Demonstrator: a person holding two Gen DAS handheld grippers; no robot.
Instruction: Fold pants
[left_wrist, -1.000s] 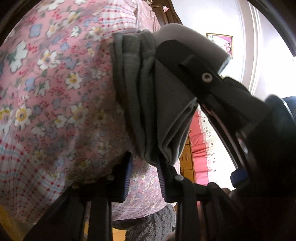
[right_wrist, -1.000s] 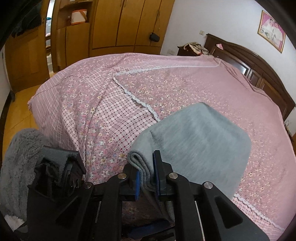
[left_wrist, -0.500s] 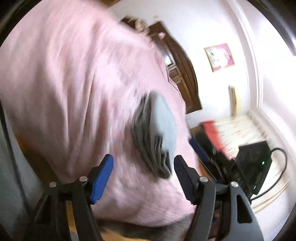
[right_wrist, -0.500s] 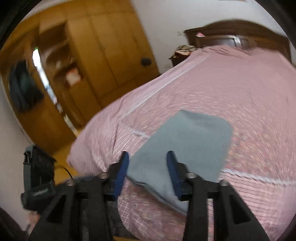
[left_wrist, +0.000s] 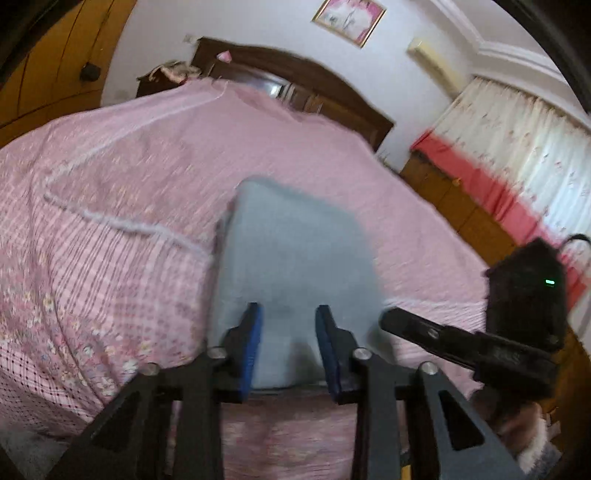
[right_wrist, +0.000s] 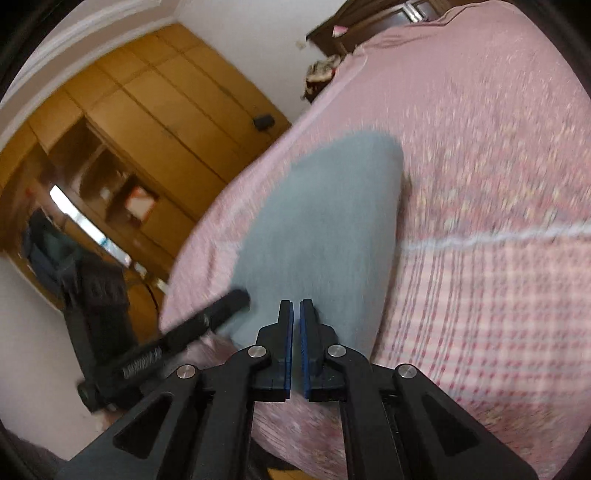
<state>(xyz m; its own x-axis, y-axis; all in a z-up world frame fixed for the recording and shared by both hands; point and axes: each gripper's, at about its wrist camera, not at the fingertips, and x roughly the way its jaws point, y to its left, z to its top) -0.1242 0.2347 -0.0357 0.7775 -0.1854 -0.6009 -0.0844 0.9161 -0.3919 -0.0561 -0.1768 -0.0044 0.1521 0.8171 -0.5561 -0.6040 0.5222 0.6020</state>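
Note:
The grey pants (left_wrist: 291, 251) lie folded into a thick flat packet on the pink floral bedspread (left_wrist: 110, 258). My left gripper (left_wrist: 288, 310) hovers over the packet's near end. Its jaws are closing with a gap still between them, and the blue pads (left_wrist: 251, 339) press on nothing. In the right wrist view the pants (right_wrist: 325, 221) stretch away from my right gripper (right_wrist: 296, 302), which is shut and empty, just above the near edge. Each gripper shows in the other's view: the right one (left_wrist: 443, 336) at the right, the left one (right_wrist: 218, 314) at the left.
A dark wooden headboard (left_wrist: 295, 74) stands at the far end of the bed, under a framed picture (left_wrist: 349, 18). White and red curtains (left_wrist: 517, 155) hang at the right. Wooden wardrobes (right_wrist: 155, 122) line the wall left of the bedspread (right_wrist: 480, 184).
Both grippers have let go of the folded pants, pulled back and rolled. The pants now lie free on the bed. The right jaws have closed; the left opened wide, then narrowed.

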